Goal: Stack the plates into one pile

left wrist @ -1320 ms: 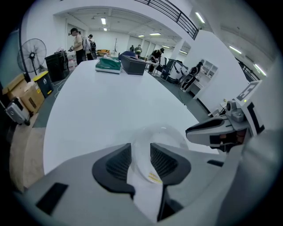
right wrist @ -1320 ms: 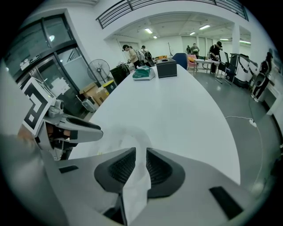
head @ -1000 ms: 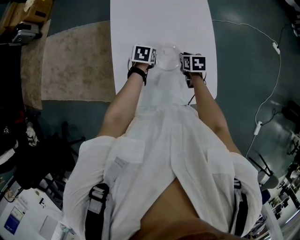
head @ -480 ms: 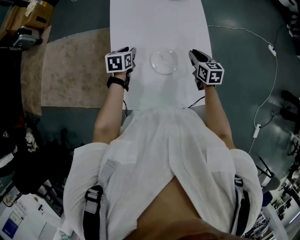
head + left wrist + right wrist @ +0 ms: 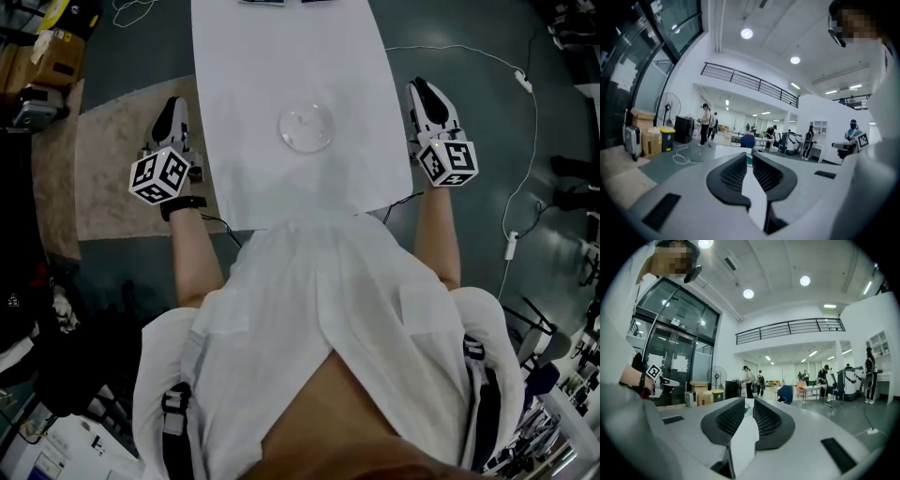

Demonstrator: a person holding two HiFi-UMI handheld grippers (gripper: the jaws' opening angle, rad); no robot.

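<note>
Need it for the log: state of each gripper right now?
Left gripper: jaws just been closing, narrow gap left, nothing between them.
Right gripper: slightly open, empty.

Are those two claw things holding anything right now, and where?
Nothing. The left gripper, whose jaws have just been closing, and the right gripper are both empty; the glass plates lie untouched on the table.

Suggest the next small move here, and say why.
Likely just lower both claws to rest: the clear plates sit as one pile on the table, while the left claw, its jaws just now closing, and the right claw hang empty off either side.
</note>
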